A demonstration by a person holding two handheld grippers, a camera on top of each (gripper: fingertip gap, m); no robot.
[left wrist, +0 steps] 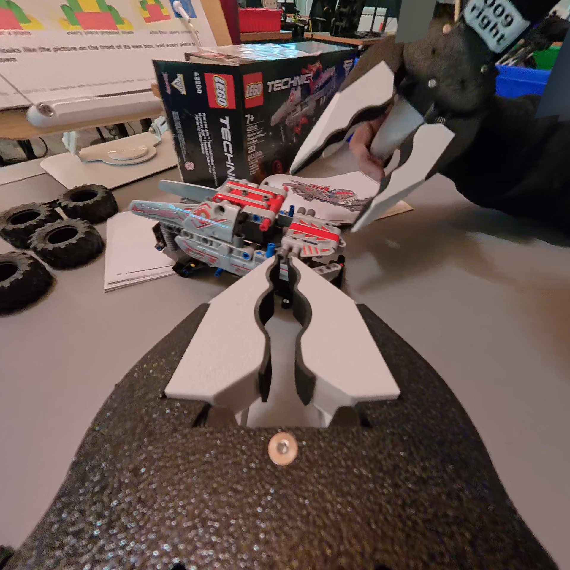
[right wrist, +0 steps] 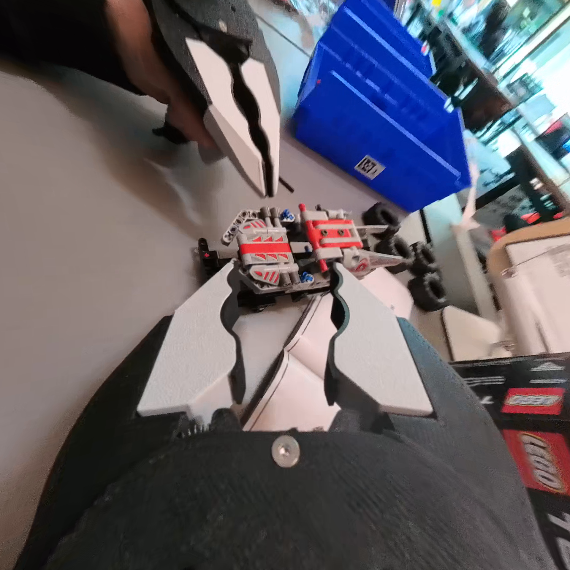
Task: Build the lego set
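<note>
Your left tongs [left wrist: 282, 262] were clenched on a thin black rod, its far end poking out past the tips in the right wrist view, though what kind of piece it was could not be told. They sat just at the near edge of the lego model [left wrist: 243, 225], the grey-and-red vehicle body lying on the tabletop [left wrist: 431, 308] in front of the set's box [left wrist: 246, 114]. Your right tongs [right wrist: 283, 266] were released, the jaws spread wide and grasping nothing, poised above the model with its rear half framed between them. From the left tongs the model lay straight ahead, with its long axis running crosswise, pointed nose to your left and red-striped tail to your right. From the right tongs that same axis also ran across the gap. So the left was the nearer to contact, and the rod probably had to meet the body side-on. The loose black tyres [left wrist: 64, 240] waited well apart on the nose side, and the open instruction booklet [left wrist: 327, 191] lay just behind the model.
</note>
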